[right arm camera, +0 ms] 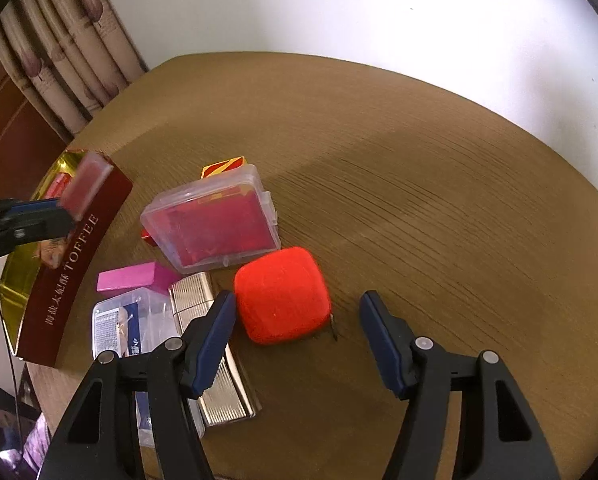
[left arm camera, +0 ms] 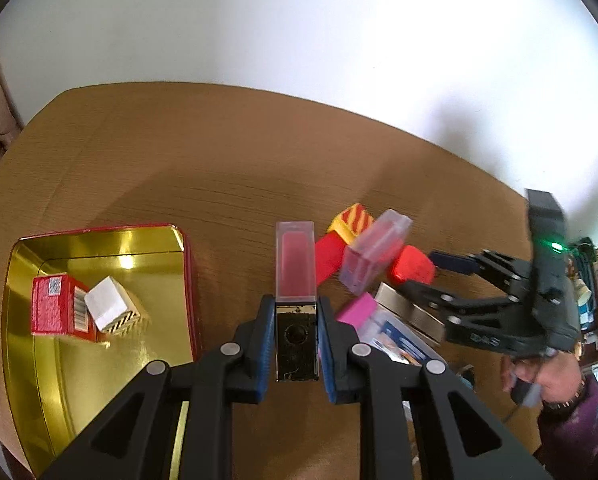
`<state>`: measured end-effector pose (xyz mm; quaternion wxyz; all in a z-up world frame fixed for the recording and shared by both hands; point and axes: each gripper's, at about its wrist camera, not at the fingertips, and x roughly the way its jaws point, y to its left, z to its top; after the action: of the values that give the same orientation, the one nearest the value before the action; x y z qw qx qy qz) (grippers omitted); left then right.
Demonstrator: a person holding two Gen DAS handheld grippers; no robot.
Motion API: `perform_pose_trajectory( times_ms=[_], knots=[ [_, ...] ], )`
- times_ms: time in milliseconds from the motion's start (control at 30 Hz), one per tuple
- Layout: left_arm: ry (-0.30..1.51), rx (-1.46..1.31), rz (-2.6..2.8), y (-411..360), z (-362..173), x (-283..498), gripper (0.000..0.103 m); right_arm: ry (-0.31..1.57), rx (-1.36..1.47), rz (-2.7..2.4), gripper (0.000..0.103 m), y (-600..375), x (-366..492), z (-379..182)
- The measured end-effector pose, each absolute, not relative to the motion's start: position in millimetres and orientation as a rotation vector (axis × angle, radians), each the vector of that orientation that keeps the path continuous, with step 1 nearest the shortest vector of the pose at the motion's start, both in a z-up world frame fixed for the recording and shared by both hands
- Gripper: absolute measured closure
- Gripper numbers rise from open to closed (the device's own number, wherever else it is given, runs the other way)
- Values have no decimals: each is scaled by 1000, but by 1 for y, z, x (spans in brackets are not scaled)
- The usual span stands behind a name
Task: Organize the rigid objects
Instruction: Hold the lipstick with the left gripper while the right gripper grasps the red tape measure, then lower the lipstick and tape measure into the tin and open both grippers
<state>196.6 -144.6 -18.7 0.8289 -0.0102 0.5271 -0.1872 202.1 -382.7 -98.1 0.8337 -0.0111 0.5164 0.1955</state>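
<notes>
"TOFFEE" on red tin (right arm camera: pixel 75 264) side.

The clear box (right arm camera: pixel 139 344) is partly hidden behind the right tongs (right arm camera: pixel 299 336); its label is unreadable.

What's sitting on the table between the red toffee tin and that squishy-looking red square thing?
In the right wrist view, a pink block, two clear plastic cases and a ribbed gold box.

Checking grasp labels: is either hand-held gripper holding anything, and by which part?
Left hand-held gripper clamps the slim clear tube with pink contents by its black-and-gold cap end. Right hand-held gripper is open, holding nothing.
</notes>
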Motion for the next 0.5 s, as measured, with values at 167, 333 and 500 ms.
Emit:
perform_pose_trajectory(
  times_ms=[167,333,500],
  knots=[
    [1115,-35,-405,-136,-12,178,83,1100,-70,410,42,-373,205,-100],
    [1096,-55,-385,-117,6,165,83,1088,-72,392,58,-373,205,-99],
    [1069,-79,-320,-81,13,155,83,1052,-34,362,58,-385,194,-87]
  ],
)
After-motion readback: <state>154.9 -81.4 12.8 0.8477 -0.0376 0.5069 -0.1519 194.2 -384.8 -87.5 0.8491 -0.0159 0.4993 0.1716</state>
